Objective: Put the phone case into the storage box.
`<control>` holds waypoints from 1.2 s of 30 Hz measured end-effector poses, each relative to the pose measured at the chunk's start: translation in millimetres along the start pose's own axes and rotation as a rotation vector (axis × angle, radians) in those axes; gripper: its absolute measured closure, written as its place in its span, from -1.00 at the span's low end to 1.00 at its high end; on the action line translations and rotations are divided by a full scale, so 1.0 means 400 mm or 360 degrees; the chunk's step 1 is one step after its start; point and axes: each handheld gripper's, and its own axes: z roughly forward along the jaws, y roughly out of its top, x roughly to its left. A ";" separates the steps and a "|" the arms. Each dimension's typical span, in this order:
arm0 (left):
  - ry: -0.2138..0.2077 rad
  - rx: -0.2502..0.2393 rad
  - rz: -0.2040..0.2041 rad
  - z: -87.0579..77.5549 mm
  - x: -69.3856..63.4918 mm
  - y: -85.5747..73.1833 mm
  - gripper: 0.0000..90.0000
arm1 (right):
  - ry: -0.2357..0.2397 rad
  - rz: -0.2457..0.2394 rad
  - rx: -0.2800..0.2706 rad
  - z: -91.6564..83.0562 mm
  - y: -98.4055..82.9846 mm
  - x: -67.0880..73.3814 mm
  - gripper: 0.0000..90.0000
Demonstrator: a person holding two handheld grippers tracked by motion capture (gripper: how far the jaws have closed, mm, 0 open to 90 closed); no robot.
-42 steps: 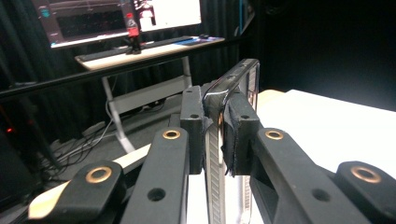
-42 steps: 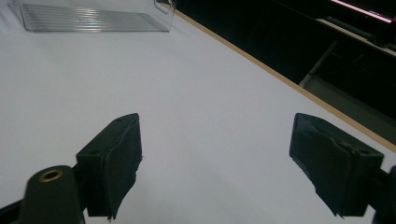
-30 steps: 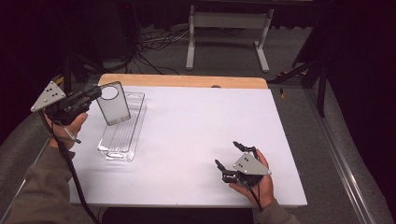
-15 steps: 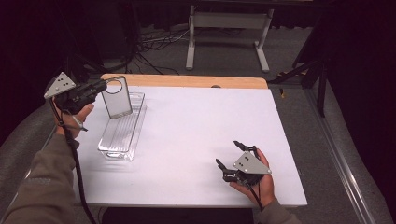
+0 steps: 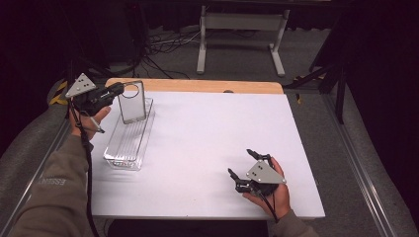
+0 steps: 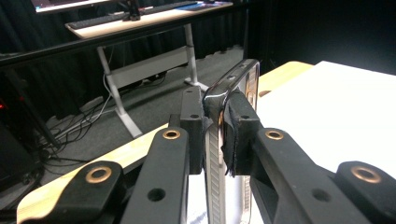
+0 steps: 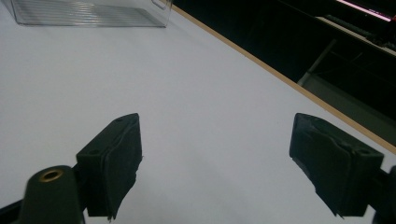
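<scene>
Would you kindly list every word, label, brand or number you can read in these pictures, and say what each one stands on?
"ESSENT": pale letters on the person's left sleeve in the high view, cut off by a fold, so the word may run on.
No readable text on the clear phone case, the clear tray, the table, the left gripper or the right gripper.

Left tongs (image 5: 120, 90) carried the clear case (image 5: 132, 102) farther along the tray (image 5: 126, 150).

White table (image 5: 197, 128), clear tray (image 5: 126, 148) on it
</scene>
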 end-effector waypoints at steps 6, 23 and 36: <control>0.0013 0.0022 0.0011 0.027 0.008 -0.003 0.78 | 0.0005 -0.0004 0.0005 0.000 -0.001 0.000 -0.60; 0.0008 0.0050 0.0023 0.094 0.021 -0.025 0.78 | 0.0032 -0.0017 0.0015 0.007 -0.003 0.001 -0.60; 0.0038 0.0029 0.0011 0.126 0.024 -0.054 0.77 | 0.0054 -0.0021 0.0025 0.011 -0.006 0.002 -0.58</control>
